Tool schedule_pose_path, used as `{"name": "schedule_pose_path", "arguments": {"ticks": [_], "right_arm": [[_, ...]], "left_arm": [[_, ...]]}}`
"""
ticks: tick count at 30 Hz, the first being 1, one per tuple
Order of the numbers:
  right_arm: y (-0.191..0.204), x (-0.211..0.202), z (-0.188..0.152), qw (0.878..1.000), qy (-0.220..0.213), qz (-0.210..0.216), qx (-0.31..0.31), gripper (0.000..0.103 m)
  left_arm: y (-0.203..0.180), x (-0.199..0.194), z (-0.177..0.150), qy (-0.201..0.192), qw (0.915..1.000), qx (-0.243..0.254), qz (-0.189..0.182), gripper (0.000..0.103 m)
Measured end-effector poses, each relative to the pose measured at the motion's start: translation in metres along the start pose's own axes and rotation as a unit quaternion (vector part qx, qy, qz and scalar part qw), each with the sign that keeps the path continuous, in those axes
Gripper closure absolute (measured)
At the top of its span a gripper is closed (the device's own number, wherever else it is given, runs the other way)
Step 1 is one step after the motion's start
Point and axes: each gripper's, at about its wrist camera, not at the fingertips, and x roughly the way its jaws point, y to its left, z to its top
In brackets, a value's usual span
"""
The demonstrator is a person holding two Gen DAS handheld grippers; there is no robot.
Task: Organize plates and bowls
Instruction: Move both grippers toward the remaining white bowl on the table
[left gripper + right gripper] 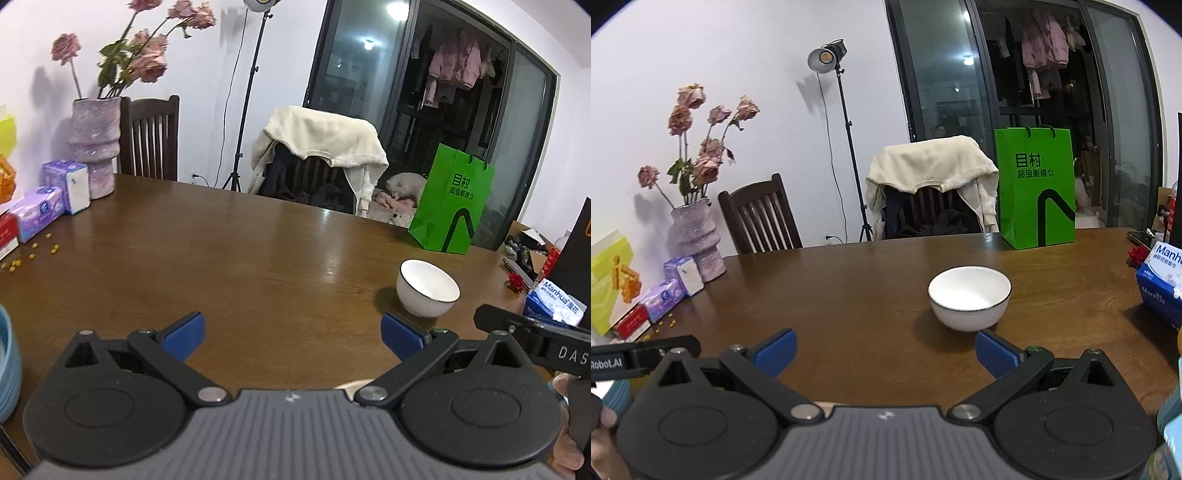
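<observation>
The brown wooden worktop (849, 295) fills most of both views, its far edge lined by two dark chairs, one draped with a cream garment (931, 166). A green paper bag (1034, 188) stands upright near the far right edge of the worktop. At the left side a lilac vase (698, 236) holds dried pink roses, with tissue packs (670, 288) just beside its foot. The white bowl (969, 297) with a thin dark rim sits upright and empty on the worktop, nearer the right side, well in front of the green bag and apart from everything else. The right tongs (885, 354) hover above the worktop with their blue pads spread wide and nothing between them; the bowl lies just beyond the right-hand pad. The left tongs (291, 338) are likewise spread wide and empty, the bowl (427, 290) ahead and to their right. A blue bowl's edge (7, 369) shows at the far left of the left view.
</observation>
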Motion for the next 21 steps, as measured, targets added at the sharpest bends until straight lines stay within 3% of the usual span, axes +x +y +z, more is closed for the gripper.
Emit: {"name": "schedule_pose_path", "arguments": {"ticks": [9, 21], "right_arm": [[-0.018, 0.027, 0.047, 1.0, 0.008, 0.007, 0.009, 0.0], [-0.056, 0.09, 0.106, 0.998, 0.027, -0.029, 0.055, 0.0]], "left_arm": [[-0.03, 0.033, 0.031, 0.018, 0.9997, -0.017, -0.003, 0.0], [-0.056, 0.076, 0.074, 0.011, 0.9994, -0.031, 0.01, 0.0]]}}
